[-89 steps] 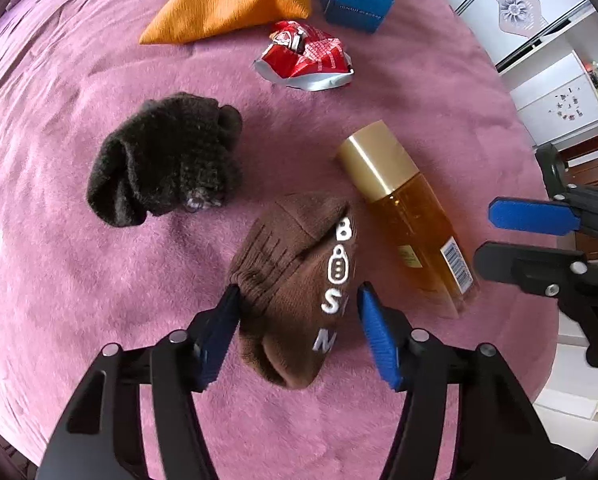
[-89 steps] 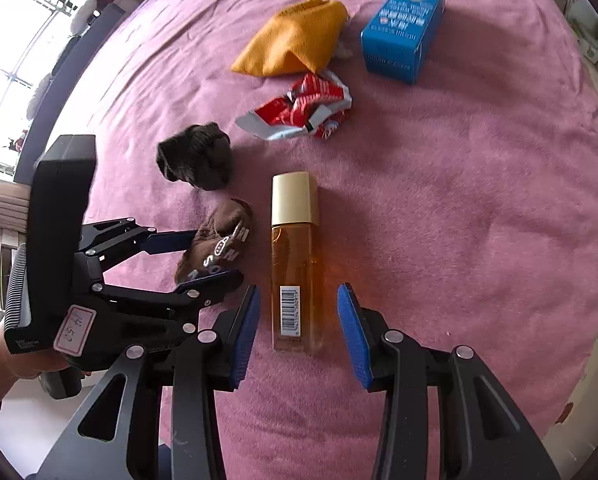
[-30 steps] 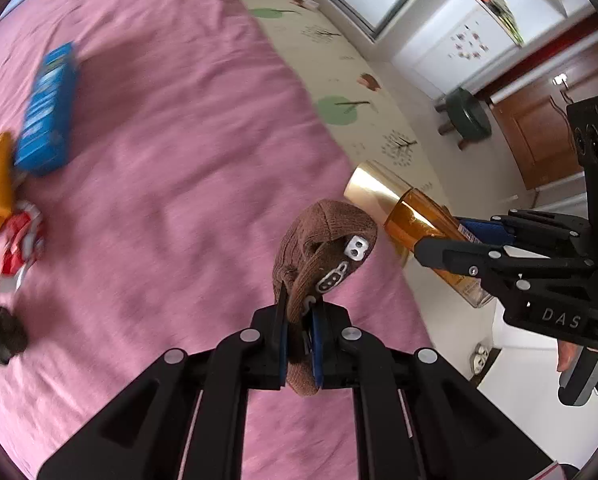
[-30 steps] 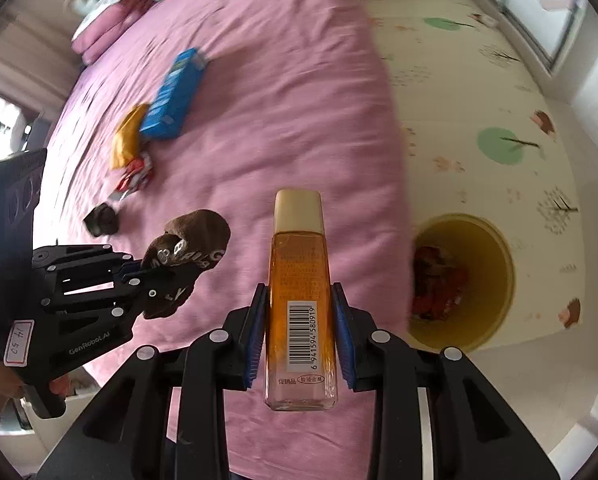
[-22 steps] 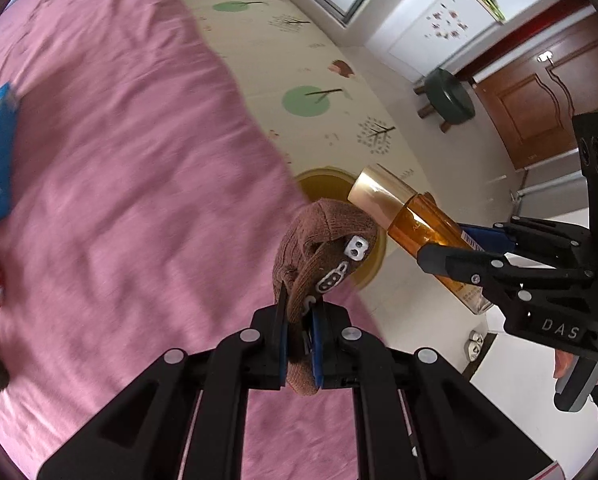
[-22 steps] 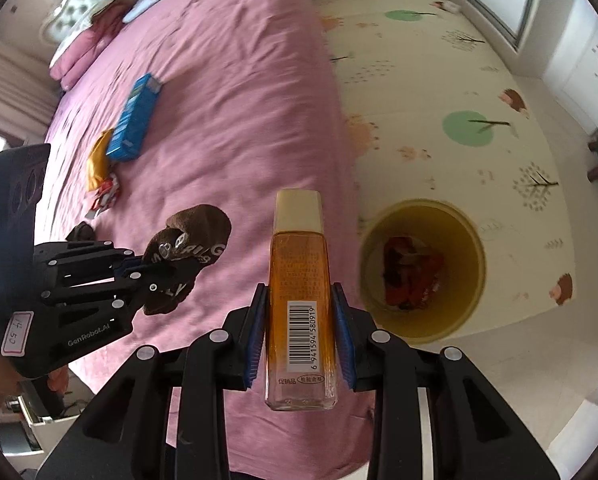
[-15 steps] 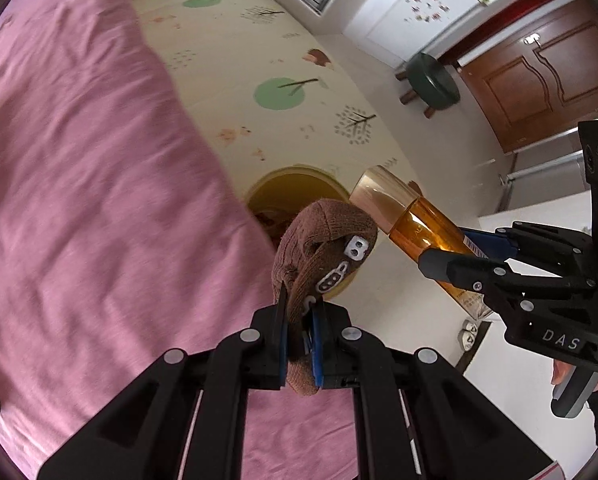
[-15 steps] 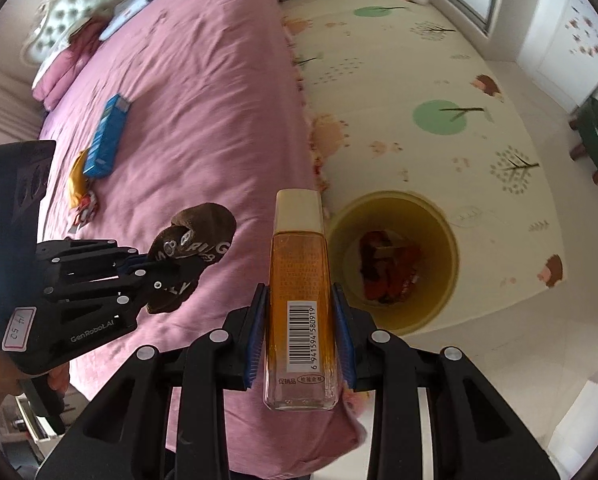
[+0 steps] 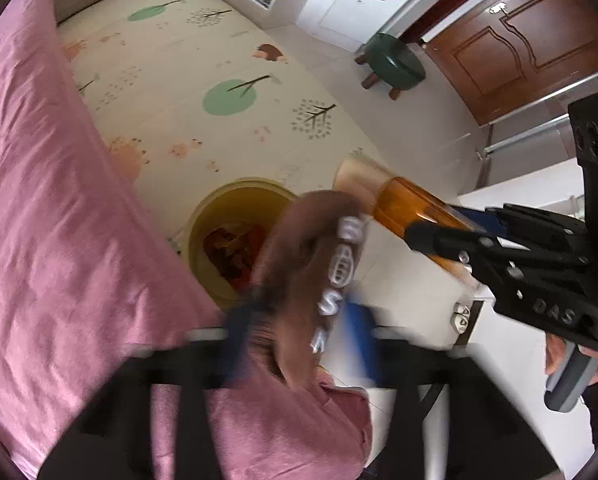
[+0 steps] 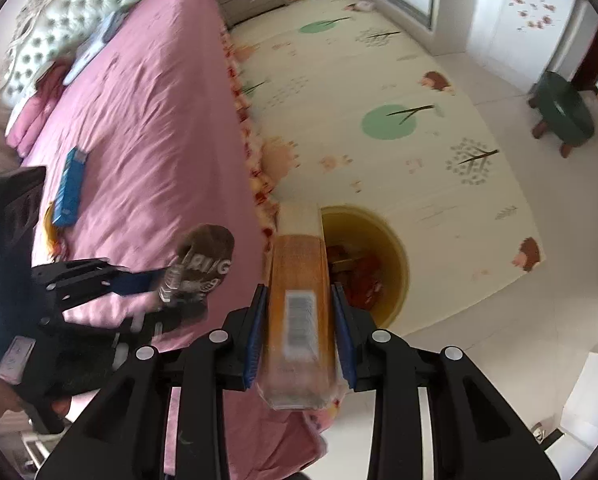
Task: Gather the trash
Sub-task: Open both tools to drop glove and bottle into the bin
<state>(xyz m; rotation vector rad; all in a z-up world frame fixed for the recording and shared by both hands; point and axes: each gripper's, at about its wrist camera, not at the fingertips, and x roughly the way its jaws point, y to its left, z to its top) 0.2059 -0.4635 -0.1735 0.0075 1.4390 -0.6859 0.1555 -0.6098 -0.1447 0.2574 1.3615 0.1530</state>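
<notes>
A yellow bin [image 9: 197, 240] with red wrappers inside stands on the floor beside the bed. My left gripper [image 9: 299, 320] hangs above the bed's edge next to it. Its jaws are opening, and the brown sock [image 9: 311, 248] sits blurred and loose between the blue pads. The right gripper [image 10: 299, 304] points down at the bin [image 10: 401, 264]. Its jaws are opening too, and the amber bottle [image 10: 299, 272] with a gold cap is blurred between pads that stand slightly apart from it. The bottle [image 9: 411, 208] and right gripper [image 9: 439, 224] also show beside the sock [image 10: 207, 252].
The pink bed [image 10: 147, 120] fills the left, with a blue box [image 10: 70, 188] and an orange pouch [image 10: 51, 220] lying on it. A patterned play mat [image 10: 379, 80] covers the floor. A green stool [image 10: 563, 116] stands near the wooden door [image 9: 519, 40].
Both grippers swung from over the bed toward the bin. The left jaws, earlier shut on the sock, have spread apart. The bottle has gone blurry between the right pads.
</notes>
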